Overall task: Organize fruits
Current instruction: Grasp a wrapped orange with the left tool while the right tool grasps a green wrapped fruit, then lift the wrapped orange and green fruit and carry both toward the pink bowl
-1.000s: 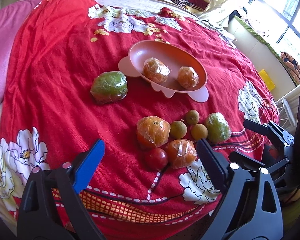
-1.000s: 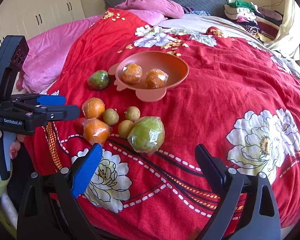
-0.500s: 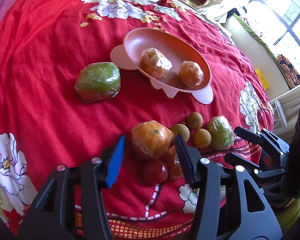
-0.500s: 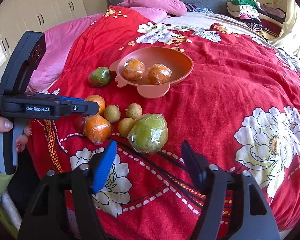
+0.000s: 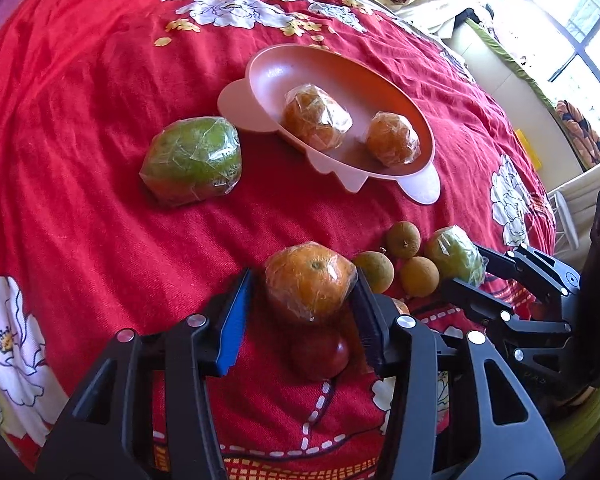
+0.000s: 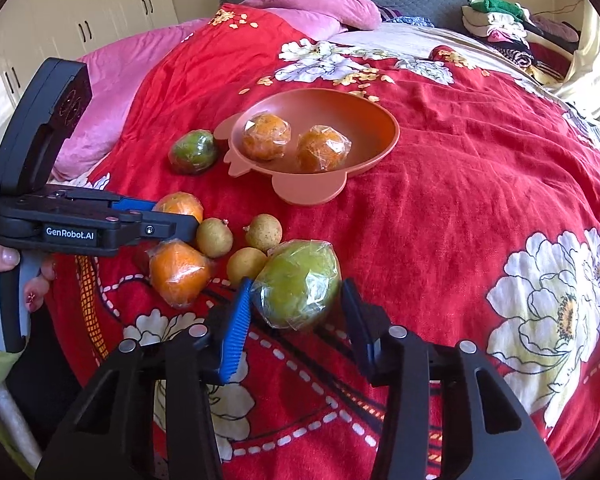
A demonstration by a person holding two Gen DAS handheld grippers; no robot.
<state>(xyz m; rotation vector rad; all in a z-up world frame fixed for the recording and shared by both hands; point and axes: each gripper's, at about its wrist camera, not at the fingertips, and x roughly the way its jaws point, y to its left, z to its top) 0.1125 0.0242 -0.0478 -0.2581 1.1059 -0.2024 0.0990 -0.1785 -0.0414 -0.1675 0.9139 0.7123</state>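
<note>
Two wrapped oranges sit in the bowl; many fruits wait on the bed. The left gripper pinches a wrapped orange, while the right gripper's jaws are closing around a green fruit.

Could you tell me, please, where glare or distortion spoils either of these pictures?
Left wrist view: the window at top right is blown out white, and the round pink plastic bowl is stretched by the fisheye. Right wrist view: light is even, with small glints on the plastic-wrapped green fruit; edges curve.
</note>
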